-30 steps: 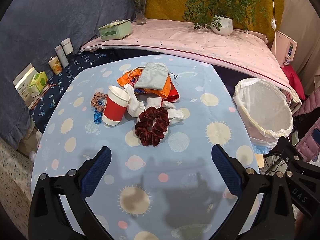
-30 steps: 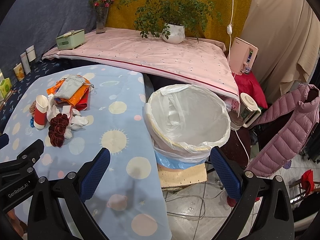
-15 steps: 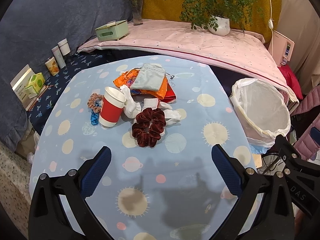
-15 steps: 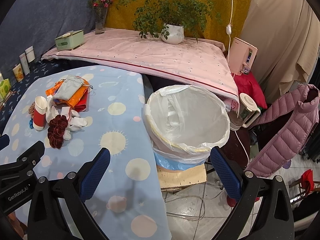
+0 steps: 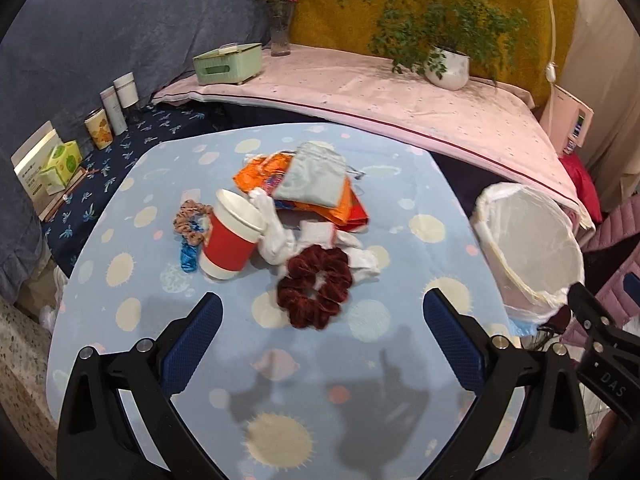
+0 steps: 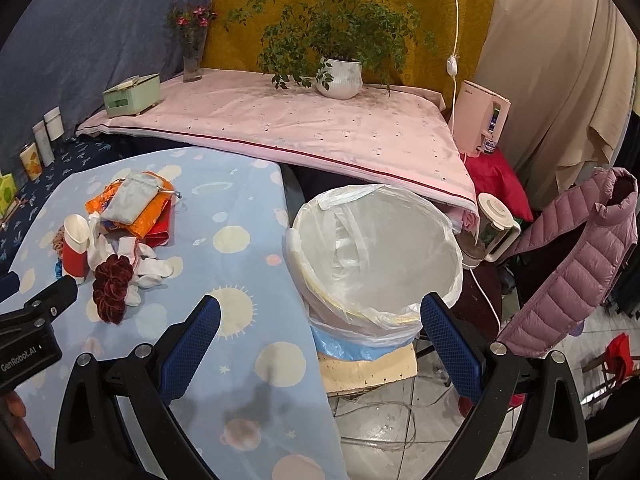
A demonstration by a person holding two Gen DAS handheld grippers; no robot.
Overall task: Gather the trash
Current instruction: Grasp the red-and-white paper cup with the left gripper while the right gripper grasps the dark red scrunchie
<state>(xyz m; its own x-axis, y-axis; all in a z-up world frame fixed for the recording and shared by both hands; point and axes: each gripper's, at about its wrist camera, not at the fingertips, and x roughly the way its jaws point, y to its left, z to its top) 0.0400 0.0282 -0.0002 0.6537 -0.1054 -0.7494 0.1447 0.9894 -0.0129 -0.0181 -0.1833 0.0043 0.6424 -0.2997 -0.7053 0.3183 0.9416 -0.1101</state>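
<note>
A pile lies mid-table: a red paper cup (image 5: 232, 240) with white lid, crumpled white tissues (image 5: 280, 236), a dark red scrunchie (image 5: 314, 292), an orange wrapper (image 5: 340, 204), a grey pouch (image 5: 314, 180), and small scrunchies (image 5: 191, 220). My left gripper (image 5: 320, 320) is open and empty, just short of the dark red scrunchie. The white-lined trash bin (image 6: 372, 256) stands off the table's right edge, also in the left wrist view (image 5: 528, 248). My right gripper (image 6: 318, 320) is open and empty over the bin's near rim. The pile also shows in the right wrist view (image 6: 116, 240).
The table has a blue planet-print cloth (image 5: 280, 380). Behind is a pink-covered shelf (image 5: 360, 88) with a green box (image 5: 228, 64), vase and potted plant (image 5: 448, 68). Cans and boxes (image 5: 60, 160) line the left. A pink jacket (image 6: 568, 264) hangs right of the bin.
My left gripper has moved forward toward the pile, which now looks larger and nearer. The right gripper has barely moved. Both stay open.
</note>
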